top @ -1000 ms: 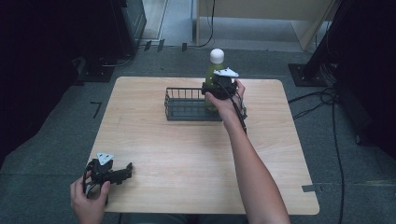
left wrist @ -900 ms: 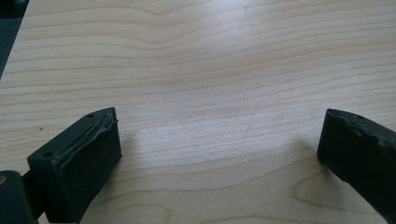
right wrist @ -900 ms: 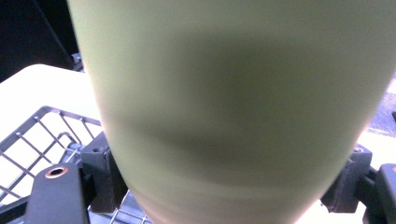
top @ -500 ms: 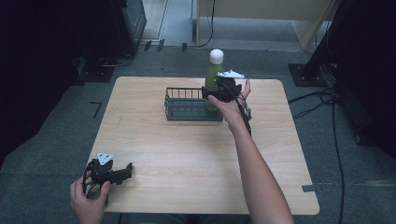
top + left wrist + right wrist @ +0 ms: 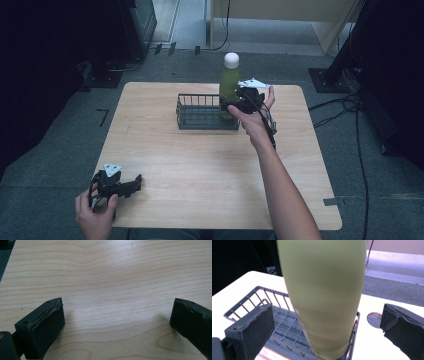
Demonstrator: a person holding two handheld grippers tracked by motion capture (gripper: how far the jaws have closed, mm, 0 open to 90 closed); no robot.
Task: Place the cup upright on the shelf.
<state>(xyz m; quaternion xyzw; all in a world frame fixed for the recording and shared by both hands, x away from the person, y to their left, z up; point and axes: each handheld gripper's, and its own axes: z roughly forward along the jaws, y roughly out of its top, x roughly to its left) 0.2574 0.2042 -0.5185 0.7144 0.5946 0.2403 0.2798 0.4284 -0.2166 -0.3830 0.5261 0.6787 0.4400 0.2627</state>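
Standing upright in wire basket [image 5: 200, 116]: green bottle [image 5: 229, 85]; both claws [image 5: 235, 106] [image 5: 131, 184] wide open, empty.

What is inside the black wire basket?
A green bottle with a white cap stands upright at the right end of the wire basket. The rest of the basket looks empty. The right gripper hides the bottle's lower part.

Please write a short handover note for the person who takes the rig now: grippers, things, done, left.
Left gripper: open, low over the near-left table, holding nothing.
Right gripper: open, jaws apart on both sides of the green bottle, no contact visible.
Bottle: upright in the right end of the wire basket, white cap on.
Done: bottle appears placed in basket.
Left: probably withdraw the right gripper without tipping the bottle.
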